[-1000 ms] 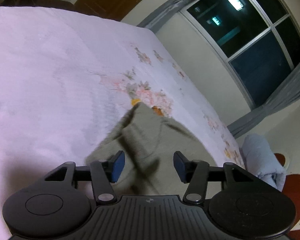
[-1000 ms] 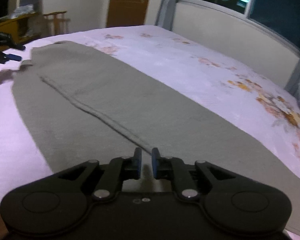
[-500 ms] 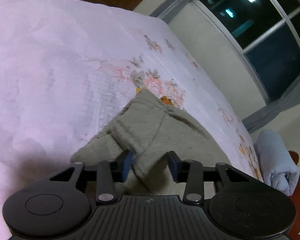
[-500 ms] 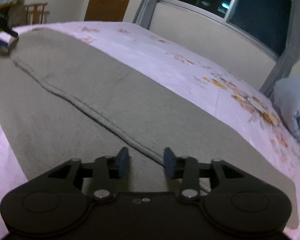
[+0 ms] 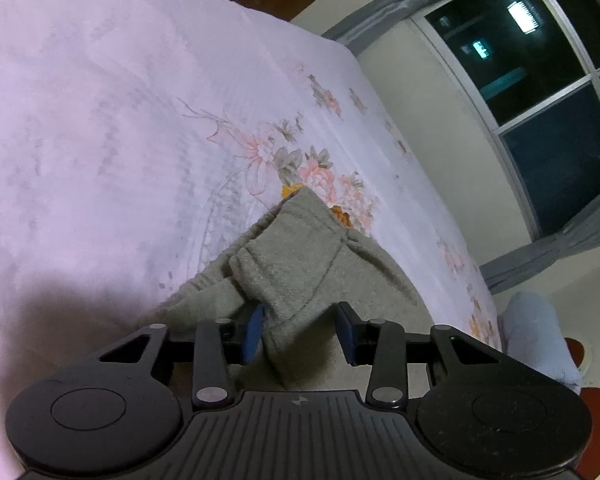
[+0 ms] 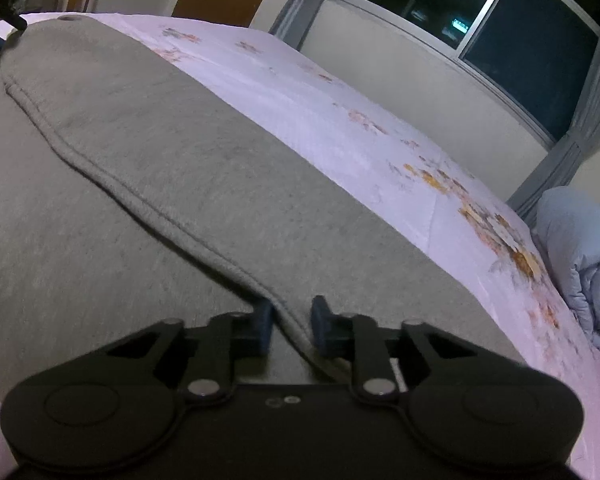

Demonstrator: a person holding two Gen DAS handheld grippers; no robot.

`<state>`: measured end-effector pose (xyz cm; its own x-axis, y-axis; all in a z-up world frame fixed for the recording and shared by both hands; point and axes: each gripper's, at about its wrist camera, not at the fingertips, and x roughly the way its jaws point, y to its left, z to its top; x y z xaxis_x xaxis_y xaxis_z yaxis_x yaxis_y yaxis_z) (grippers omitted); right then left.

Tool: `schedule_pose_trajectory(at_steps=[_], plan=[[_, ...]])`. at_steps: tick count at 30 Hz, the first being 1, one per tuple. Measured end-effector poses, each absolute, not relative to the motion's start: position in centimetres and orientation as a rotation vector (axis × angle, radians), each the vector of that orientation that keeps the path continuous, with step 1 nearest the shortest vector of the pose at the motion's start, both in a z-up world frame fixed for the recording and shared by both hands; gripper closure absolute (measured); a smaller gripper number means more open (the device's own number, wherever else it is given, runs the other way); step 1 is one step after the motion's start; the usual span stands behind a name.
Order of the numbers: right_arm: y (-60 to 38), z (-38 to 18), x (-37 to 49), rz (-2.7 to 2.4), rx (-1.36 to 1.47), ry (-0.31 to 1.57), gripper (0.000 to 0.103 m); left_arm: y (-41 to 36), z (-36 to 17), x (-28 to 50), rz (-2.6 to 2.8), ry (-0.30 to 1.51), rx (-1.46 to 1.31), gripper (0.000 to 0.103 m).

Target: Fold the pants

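The grey pants (image 6: pixel 148 184) lie spread flat on the bed (image 6: pixel 340 128). In the right wrist view their long axis runs from the lower middle of the frame away to the upper left, a raised seam tracing that line. The right tool (image 6: pixel 290 326) sits at the near end of that seam, low in the frame. The ridge of cloth passes up between its blue pads, and its jaws are closing on it; a narrow gap shows on either side of the seam, so the pinch does not look complete yet.

In the left wrist view, a bunched end of the same garment (image 5: pixel 300 264) rises from the lower middle toward the frame's centre, over the floral print of the bedspread (image 5: pixel 100 120). The left tool (image 5: pixel 300 330) straddles a doubled flap of this cloth. Its jaws are also closing: the left pad touches the fabric, while the right pad stands clear of it.

Each tool thus has its own end of the pants directly ahead, so neither needs to reach across. I judge the coming fold turns on carrying one end along the long axis toward the other.

No containers are in view. A rolled pale-blue quilt (image 6: pixel 576 256) rests at the right edge, beyond the bed.
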<state>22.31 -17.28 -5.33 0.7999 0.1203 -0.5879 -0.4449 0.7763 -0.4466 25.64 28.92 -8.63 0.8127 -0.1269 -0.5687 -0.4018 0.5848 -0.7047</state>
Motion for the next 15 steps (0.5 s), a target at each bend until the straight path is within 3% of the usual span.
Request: schedule_pose_trajectory(at_steps=[1, 5, 6, 7, 9, 15], plan=[[-17.3, -5.2, 22.3, 0.329, -0.604, 0.566, 0.099, 29.0, -8.6, 25.7, 0.169, 0.622, -0.942, 0.078], [-17.4, -4.8, 21.9, 0.335, -0.623, 0.551, 0.096, 29.1, -8.7, 25.2, 0.180, 0.642, -0.945, 0.076], [-17.3, -4.8, 21.4, 0.335, -0.649, 0.530, 0.085, 29.2, -8.8, 24.8, 0.194, 0.642, -0.960, 0.070], [-17.3, -5.0, 21.1, 0.344, -0.669, 0.520, 0.086, 29.2, -9.0, 24.3, 0.206, 0.635, -0.978, 0.054], [-17.4, -5.2, 20.7, 0.362, -0.677, 0.530, 0.084, 29.2, -9.3, 23.6, 0.216, 0.607, -1.000, 0.043], [-17.8, -5.7, 20.1, 0.352, -0.628, 0.531, 0.083, 28.8, -10.5, 25.0, 0.183, 0.590, -1.042, 0.043]])
